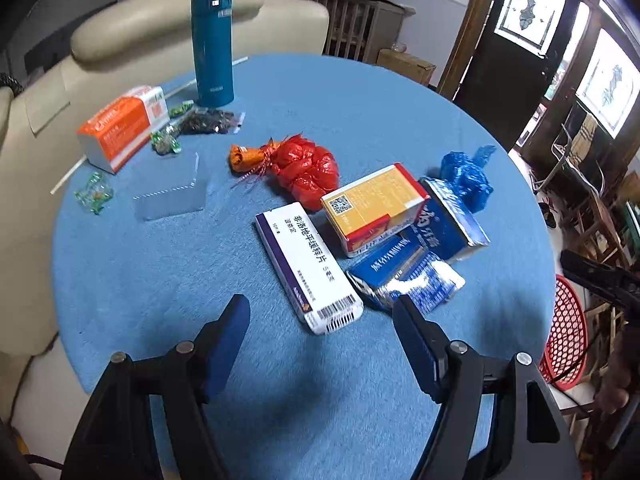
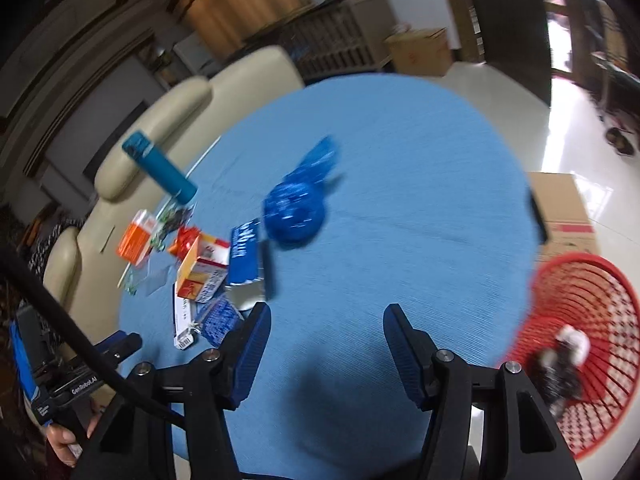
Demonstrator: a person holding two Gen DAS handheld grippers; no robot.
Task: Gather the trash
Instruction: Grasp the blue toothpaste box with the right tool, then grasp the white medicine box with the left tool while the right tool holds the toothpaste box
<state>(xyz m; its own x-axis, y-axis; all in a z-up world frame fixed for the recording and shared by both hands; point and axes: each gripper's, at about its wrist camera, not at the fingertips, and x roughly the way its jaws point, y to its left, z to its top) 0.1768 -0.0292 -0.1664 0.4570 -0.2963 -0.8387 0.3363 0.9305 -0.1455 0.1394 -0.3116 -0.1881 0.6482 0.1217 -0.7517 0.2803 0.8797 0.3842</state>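
Beyond table edge [image 1: 532,240], half-hidden red basket [image 1: 566,332]

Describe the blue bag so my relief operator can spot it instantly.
On the round blue table, find the cluster of boxes. Just beyond the dark blue carton sits the blue bag: a knotted, crinkled plastic bundle, soft and rounded, unlike the boxes, and blue, unlike the red bag.

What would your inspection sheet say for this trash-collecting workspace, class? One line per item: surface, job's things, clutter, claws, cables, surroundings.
Surface: round table, blue cloth.
Job's things: red plastic bag, blue plastic bag, white medicine box, yellow box, blue packets; red basket on the floor already holds trash.
Clutter: teal flask upright, orange tissue pack, candy wrappers.
Claws: left claw open, empty; right claw open, empty.
Cables: black cable.
Surroundings: cream sofa, cardboard box.
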